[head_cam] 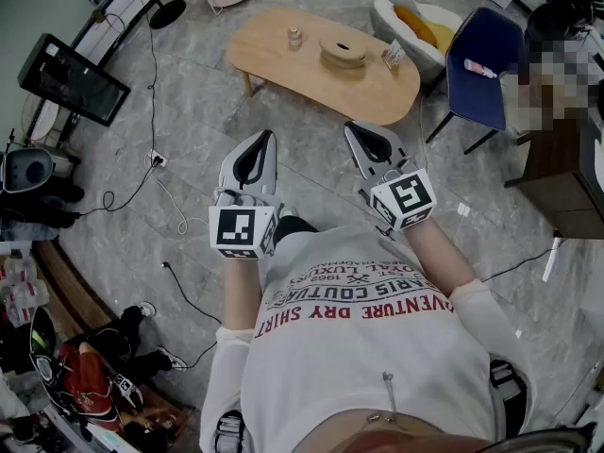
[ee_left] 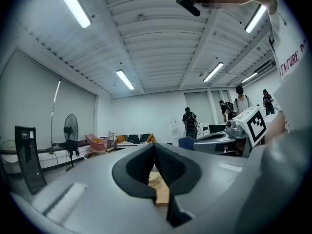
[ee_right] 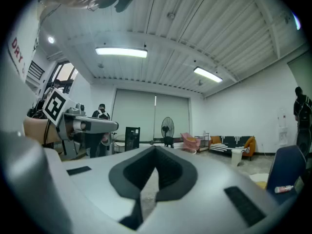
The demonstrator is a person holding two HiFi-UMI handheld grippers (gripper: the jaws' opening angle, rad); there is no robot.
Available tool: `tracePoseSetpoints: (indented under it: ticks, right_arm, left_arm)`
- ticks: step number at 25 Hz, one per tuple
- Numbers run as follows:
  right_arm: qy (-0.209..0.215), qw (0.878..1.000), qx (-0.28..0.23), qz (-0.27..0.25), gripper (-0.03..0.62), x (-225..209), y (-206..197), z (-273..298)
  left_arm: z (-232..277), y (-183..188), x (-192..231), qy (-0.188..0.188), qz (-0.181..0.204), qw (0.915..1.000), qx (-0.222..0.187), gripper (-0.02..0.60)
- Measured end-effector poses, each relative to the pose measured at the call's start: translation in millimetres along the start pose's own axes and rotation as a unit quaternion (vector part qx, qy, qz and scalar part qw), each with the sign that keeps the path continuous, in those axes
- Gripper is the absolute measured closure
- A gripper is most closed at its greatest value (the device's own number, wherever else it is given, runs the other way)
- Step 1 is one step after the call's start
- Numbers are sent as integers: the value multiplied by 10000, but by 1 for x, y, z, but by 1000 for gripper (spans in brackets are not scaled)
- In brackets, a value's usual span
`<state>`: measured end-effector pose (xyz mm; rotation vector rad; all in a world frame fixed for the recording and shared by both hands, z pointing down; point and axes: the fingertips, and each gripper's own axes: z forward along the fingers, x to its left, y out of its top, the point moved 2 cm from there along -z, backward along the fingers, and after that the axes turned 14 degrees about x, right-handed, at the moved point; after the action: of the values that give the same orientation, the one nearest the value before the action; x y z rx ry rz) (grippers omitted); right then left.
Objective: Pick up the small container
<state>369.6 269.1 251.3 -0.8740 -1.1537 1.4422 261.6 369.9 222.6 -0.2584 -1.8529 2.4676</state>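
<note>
Wood, pale: low oval table (head_cam: 274, 64), on a grey floor, well ahead of the person.

On the table: container (head_cam: 294, 36), small and upright, near the far edge. It stands left of a round wooden dish (head_cam: 342, 51). A further item (head_cam: 393, 57) lies toward the right end, too small to identify.

Left gripper (head_cam: 267, 136): jaws closed tip to tip, nothing between them. It is held in front of the body, pointing toward the table and well apart from it.

Right gripper (head_cam: 350, 126): likewise closed and empty, beside the left, the same way round.

Task status: not begun, by appearance. The container sits untouched on the table, with neither tool near it.

Outstanding:
- approach the table
- open one pair of jaws
- set them around the container
- close and lift
</note>
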Motion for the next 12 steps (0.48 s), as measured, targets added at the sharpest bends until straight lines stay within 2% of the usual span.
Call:
tracePoseSetpoints:
  ticks: [12]
  right_arm:
    - [29, 9999, -5, 134, 599, -8, -6, 5]
  left_arm:
    - [12, -4, 0, -48, -28, 10000, 59, 571]
